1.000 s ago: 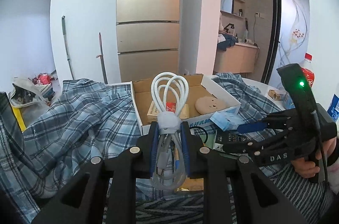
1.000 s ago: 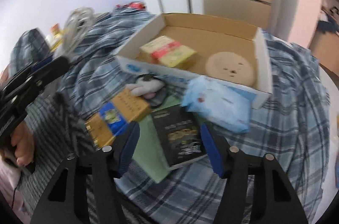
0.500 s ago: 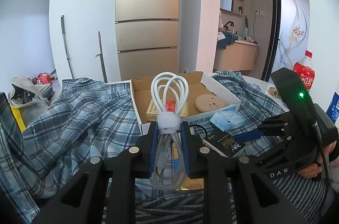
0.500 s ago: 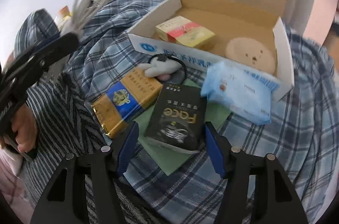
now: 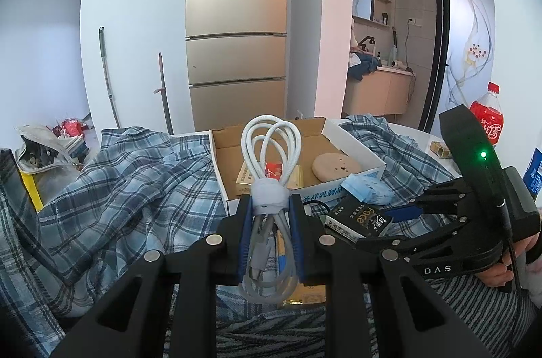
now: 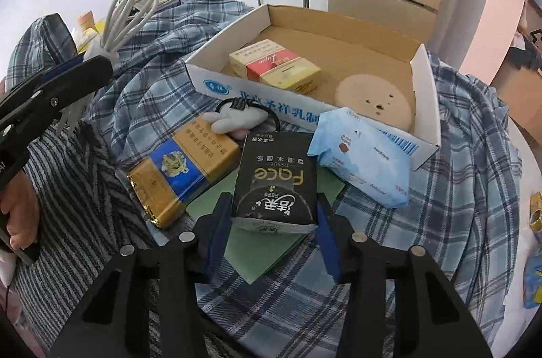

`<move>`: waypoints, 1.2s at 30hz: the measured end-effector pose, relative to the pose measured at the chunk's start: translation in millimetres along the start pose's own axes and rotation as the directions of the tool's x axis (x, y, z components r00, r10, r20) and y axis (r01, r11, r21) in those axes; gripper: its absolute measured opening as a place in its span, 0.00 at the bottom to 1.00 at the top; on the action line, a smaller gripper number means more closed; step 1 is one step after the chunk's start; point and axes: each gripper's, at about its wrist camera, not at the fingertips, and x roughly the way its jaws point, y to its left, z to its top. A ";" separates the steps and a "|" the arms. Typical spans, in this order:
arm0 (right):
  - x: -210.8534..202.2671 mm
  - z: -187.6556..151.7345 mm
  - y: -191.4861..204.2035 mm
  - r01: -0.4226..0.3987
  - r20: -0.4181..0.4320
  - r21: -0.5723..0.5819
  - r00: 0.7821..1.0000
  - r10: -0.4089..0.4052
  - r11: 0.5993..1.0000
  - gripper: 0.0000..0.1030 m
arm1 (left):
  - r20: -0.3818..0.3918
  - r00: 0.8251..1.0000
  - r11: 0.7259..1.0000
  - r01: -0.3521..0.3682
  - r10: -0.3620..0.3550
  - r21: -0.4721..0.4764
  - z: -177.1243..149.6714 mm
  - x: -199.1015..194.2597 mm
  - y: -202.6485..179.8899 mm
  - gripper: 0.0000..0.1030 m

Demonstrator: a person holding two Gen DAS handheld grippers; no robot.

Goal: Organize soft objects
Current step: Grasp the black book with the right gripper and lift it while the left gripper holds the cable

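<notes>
My left gripper (image 5: 269, 205) is shut on a coiled white cable (image 5: 271, 148), held upright by its grey strap; the same cable (image 6: 130, 5) shows at the upper left of the right wrist view. My right gripper (image 6: 272, 209) points down at a black tissue pack (image 6: 276, 175), its jaws closing with both blue pads pressed on the pack's sides. A light blue wipes pack (image 6: 362, 161) leans on the cardboard box (image 6: 237, 90). A white plush hair tie (image 6: 237, 119) lies just in front of the box.
A gold and blue carton (image 6: 183, 168) and a green sheet (image 6: 261, 253) lie on the plaid cloth (image 6: 467, 154) beside the pack. Inside the box are a yellow-red packet (image 6: 274, 68) and a round beige disc (image 6: 372, 100). A red soda bottle (image 5: 486, 121) stands far right.
My right gripper drew closer to the black tissue pack and its fingers came together onto the pack's sides. The left gripper and its cable stayed where they were.
</notes>
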 end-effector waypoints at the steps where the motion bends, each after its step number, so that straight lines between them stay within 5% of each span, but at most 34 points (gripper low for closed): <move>1: -2.7 -0.5 1.1 -0.009 0.010 -0.010 1.000 0.009 1.000 0.44 | 0.001 1.000 1.000 0.001 -0.001 0.000 0.0 -0.1 0.2 0.21; 11: -42.5 -6.7 10.9 0.045 0.217 -0.049 0.976 -0.033 0.998 0.44 | 0.082 0.997 1.000 -0.017 0.015 0.018 0.5 -17.0 -4.5 0.21; 23: -72.6 -5.0 19.0 0.166 0.404 -0.015 0.903 -0.146 0.986 0.45 | 0.147 0.989 0.998 -0.038 0.031 0.044 6.5 -35.2 -9.2 0.21; 27: -87.7 -3.9 22.1 0.248 0.463 -0.014 0.860 -0.214 0.969 0.45 | 0.228 0.969 0.987 -0.123 0.096 0.106 14.7 -51.6 -22.1 0.21; 33: -108.3 1.0 28.4 0.358 0.515 -0.007 0.801 -0.304 0.934 0.45 | 0.249 0.965 0.991 -0.109 0.089 0.070 37.9 -60.8 -14.1 0.21; 36: -115.7 10.7 22.5 0.343 0.508 0.025 0.805 -0.308 0.939 0.45 | 0.249 0.965 0.994 -0.098 0.081 0.057 51.9 -61.7 -13.6 0.21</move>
